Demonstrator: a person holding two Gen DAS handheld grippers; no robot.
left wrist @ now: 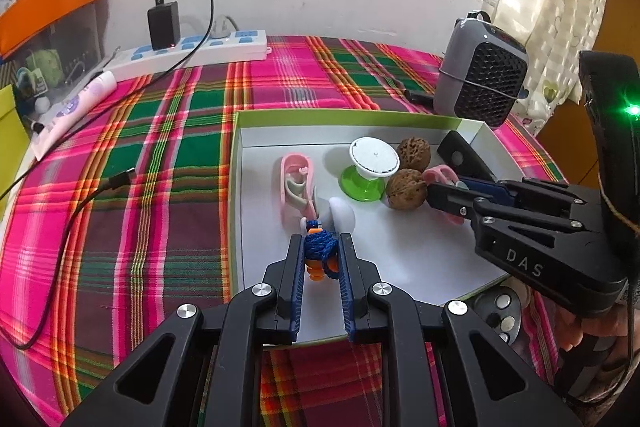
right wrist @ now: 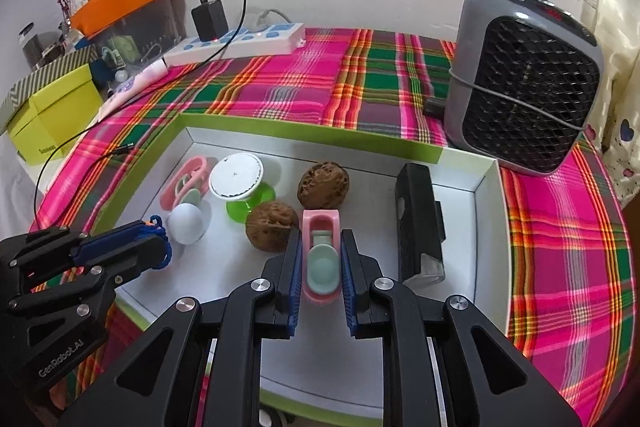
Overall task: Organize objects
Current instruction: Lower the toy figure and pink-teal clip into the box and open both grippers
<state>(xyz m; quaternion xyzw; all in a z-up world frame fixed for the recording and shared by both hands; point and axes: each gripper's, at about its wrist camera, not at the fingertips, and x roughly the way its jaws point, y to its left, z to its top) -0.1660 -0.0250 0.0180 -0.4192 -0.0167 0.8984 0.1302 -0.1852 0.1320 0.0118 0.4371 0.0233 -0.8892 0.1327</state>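
The left hand-held gripper [left wrist: 320, 247] is closed on a blue and orange knotted-cord toy [left wrist: 320, 247], held over the lower left part of the white tray floor, just inside the tray's left wall. In the left wrist view the toy sits at lower centre, with a white egg-shaped ball [left wrist: 340, 215] directly beyond it and a pink toy bathtub [left wrist: 296, 183] lying beside that, close to the left wall.

The right hand-held gripper [right wrist: 320, 259] is clamped on a pink toy toilet with a mint seat [right wrist: 322, 259], at lower centre of the right wrist view, over the middle of the tray. Just ahead of it lie two walnuts [right wrist: 272, 231], the nearer one almost touching the toilet's far end. Left of the walnuts stands a green-footed stand with a white round top [right wrist: 237, 175]. To the right a black oblong box [right wrist: 418, 219] lies parallel to the tray's right wall, leaving only a narrow strip between them.

The green-rimmed tray [right wrist: 312, 125] has low upright walls. Open floor remains between the two grippers in the near part, and between the toilet and the black box.

Outside the tray, the plaid cloth [left wrist: 160, 147] on the bench is bare at left except for a black cable [left wrist: 72, 227]. A grey fan heater [right wrist: 524, 79] stands just beyond the tray's far right corner, and a white power strip [left wrist: 192, 51] lies along the wall.
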